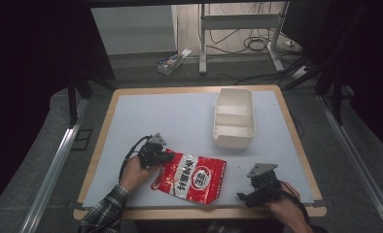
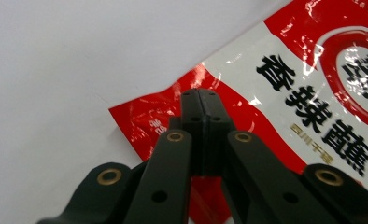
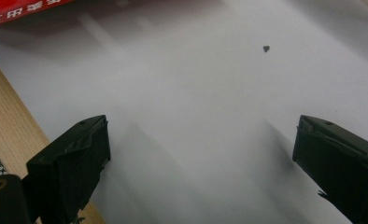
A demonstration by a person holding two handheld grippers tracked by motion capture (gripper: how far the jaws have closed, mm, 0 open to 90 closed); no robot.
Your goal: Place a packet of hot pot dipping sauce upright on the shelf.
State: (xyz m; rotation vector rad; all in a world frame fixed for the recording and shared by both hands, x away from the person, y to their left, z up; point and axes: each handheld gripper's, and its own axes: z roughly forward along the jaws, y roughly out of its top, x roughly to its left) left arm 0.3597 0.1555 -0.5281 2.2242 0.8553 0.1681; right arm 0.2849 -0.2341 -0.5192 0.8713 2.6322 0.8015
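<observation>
In the high view, a red-and-white seasoning packet (image 1: 192, 177) lies near the desk's (image 1: 180, 116) near edge, a white divided container (image 1: 234, 118) far right of it. The left gripper (image 1: 166, 156) pinches the packet's left corner; the right gripper (image 1: 244, 196) hovers right of it.

In the left gripper view, the fingers (image 2: 191, 112) are clamped together on the packet's (image 2: 285, 93) corner.

In the right gripper view, the fingers (image 3: 81, 149) stand wide over bare desk (image 3: 196, 116).

High cam overhead; both gripper cams close, share red packet (image 1: 192, 177).

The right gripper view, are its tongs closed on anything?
No, the right tongs stand wide apart with bare white table between them.
</observation>
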